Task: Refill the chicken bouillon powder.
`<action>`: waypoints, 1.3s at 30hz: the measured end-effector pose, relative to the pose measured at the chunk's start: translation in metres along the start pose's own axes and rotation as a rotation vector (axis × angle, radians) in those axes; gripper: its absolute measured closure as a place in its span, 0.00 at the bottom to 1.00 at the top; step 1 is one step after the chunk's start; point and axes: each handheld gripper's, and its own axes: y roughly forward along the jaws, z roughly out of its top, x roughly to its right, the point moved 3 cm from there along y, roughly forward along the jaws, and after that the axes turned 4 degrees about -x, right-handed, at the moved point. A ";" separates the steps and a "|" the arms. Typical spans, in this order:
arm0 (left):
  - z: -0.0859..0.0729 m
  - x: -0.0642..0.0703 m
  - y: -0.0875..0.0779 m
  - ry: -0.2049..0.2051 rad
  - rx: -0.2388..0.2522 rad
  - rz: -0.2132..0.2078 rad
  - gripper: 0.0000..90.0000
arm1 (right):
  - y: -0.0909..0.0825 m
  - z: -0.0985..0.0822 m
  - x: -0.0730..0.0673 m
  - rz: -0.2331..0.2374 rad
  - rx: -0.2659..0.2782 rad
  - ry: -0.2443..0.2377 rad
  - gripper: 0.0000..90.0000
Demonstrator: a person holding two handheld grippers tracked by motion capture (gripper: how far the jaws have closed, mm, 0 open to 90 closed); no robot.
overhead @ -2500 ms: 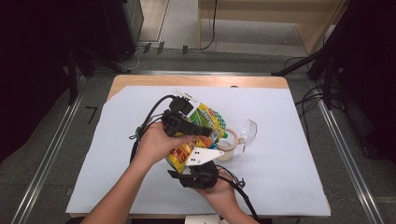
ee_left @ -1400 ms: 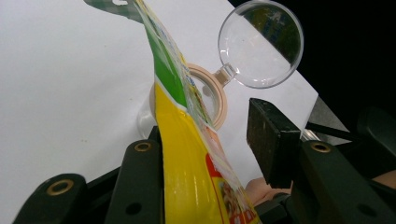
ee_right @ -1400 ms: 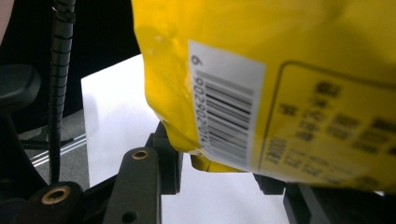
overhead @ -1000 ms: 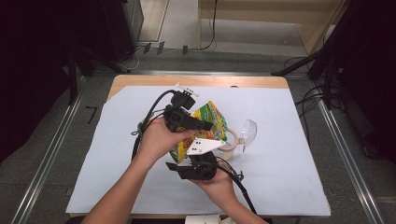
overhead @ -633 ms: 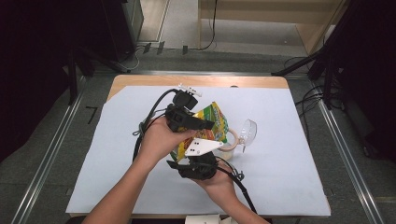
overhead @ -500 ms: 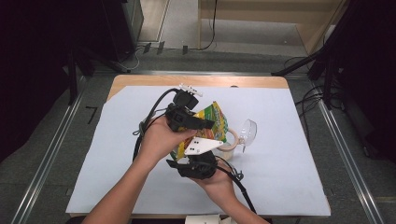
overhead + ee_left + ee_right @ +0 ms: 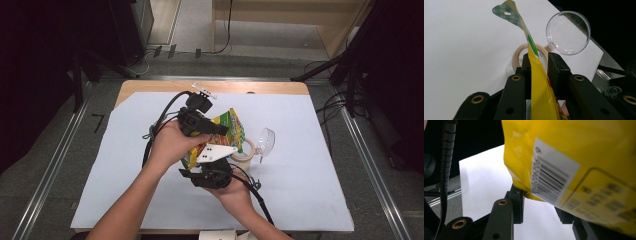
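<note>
Setting: a table [image 7: 150, 85] under a white sheet [image 7: 310, 165], seen from above; 2 forearms come in from the near edge.
Yellow bag: a snack bag [image 7: 231, 125], yellow with green and red print, held up off the sheet near the middle of the table, between the 2 grippers. In the right gripper view its barcode face [image 7: 554, 182] is close to the camera.
Left gripper: the left gripper [image 7: 539, 60] sits on the far-left side of the bag. Its jaws have just been closing, and the thin yellow edge of the bag [image 7: 536, 82] stands between them; the left pad touches it, the right pad is just beside it, so the grasp on the bag looks light.
Right gripper: the right gripper [image 7: 540, 202] is at the bag's near side. Its jaws have just been closing too, with the bag's lower corner between them; whether both pads press on it I cannot tell.
Tape roll: a beige tape roll [image 7: 520, 53] lies flat on the sheet, just right of the bag.
Clear cup: a clear cup [image 7: 569, 32] with a small handle lies on its side, touching the tape roll on the right.
</note>
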 end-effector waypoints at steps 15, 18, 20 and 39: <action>-0.001 0.006 0.001 0.027 -0.002 0.003 0.86 | 0.001 -0.003 -0.002 -0.007 0.013 -0.004 0.73; 0.000 0.007 0.000 0.028 0.002 -0.001 0.86 | 0.000 -0.003 -0.002 -0.009 0.019 -0.004 0.74; 0.000 0.007 0.000 0.029 0.004 -0.004 0.86 | 0.000 -0.002 -0.002 -0.011 0.024 0.001 0.74; 0.005 0.011 0.001 0.033 0.009 0.004 0.87 | -0.003 -0.001 -0.001 -0.004 0.037 0.031 0.73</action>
